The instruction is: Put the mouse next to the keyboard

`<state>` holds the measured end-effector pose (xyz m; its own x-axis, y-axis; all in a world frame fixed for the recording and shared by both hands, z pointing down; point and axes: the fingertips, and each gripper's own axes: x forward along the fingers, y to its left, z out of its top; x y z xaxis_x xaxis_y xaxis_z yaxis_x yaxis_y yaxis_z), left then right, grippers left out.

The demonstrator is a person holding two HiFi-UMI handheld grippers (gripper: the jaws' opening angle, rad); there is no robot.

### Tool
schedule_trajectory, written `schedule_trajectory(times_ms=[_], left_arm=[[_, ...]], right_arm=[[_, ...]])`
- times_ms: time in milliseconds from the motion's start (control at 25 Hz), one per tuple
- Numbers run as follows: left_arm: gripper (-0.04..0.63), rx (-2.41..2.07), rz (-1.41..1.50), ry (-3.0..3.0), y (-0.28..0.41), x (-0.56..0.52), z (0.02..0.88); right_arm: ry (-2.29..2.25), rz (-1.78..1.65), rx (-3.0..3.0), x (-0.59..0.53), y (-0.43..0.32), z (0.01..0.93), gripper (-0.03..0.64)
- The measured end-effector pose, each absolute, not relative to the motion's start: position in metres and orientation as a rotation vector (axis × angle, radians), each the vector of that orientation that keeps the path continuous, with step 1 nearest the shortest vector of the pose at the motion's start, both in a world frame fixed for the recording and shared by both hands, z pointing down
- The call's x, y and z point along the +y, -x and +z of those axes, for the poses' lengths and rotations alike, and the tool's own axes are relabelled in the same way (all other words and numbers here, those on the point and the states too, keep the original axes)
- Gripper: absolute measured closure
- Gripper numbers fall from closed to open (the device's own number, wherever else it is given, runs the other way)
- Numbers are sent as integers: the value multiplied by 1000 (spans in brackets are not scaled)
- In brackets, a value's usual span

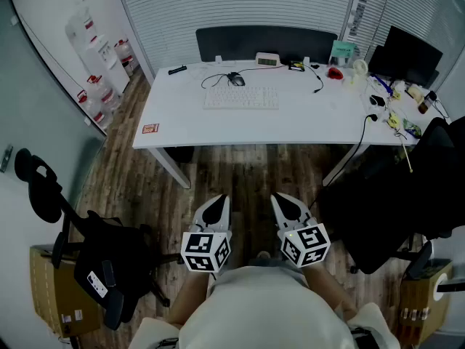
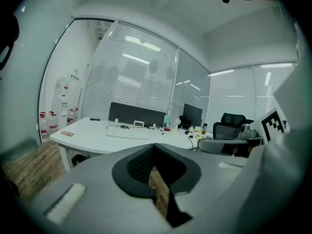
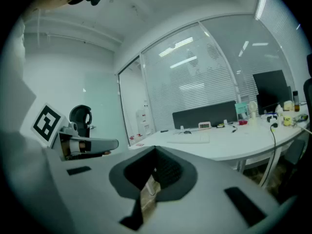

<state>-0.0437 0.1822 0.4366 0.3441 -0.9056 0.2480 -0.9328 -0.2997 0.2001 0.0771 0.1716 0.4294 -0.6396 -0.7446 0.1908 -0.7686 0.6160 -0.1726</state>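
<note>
A white keyboard (image 1: 240,97) lies near the middle of the white desk (image 1: 305,122). A dark mouse (image 1: 237,81) with a thin cable sits just behind it, toward the far edge. Both grippers hang over the wooden floor, well short of the desk's front edge. My left gripper (image 1: 217,201) and right gripper (image 1: 281,198) are side by side, jaws shut and empty. In the left gripper view the shut jaws (image 2: 155,146) point at the desk, with keyboard (image 2: 126,136) and mouse (image 2: 125,127) far off. The right gripper (image 3: 156,151) faces the keyboard (image 3: 189,140) likewise.
A black office chair (image 1: 102,264) stands at the left and another (image 1: 396,202) at the right of the floor gap. On the desk are a small clock (image 1: 267,59), cables, a monitor (image 1: 411,54) and clutter at the right end. Water bottles (image 1: 102,86) stand by the left wall.
</note>
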Motion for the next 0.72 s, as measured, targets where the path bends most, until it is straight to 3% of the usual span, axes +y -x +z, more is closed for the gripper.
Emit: schedule_trajectory(times_ms=[600,680,720], left_arm=[[581,-1624,50,-2299,34,191,432],[506,-1616,38,-2304,30,189,432],[492,-1613,35,-2309,29,187,431]], right_arm=[[-1247,329,-2745,171,-85,423,615],[-1240,317,-2743,167,-88,424,614],[-1236,314,-2747,165,-89,424,573]])
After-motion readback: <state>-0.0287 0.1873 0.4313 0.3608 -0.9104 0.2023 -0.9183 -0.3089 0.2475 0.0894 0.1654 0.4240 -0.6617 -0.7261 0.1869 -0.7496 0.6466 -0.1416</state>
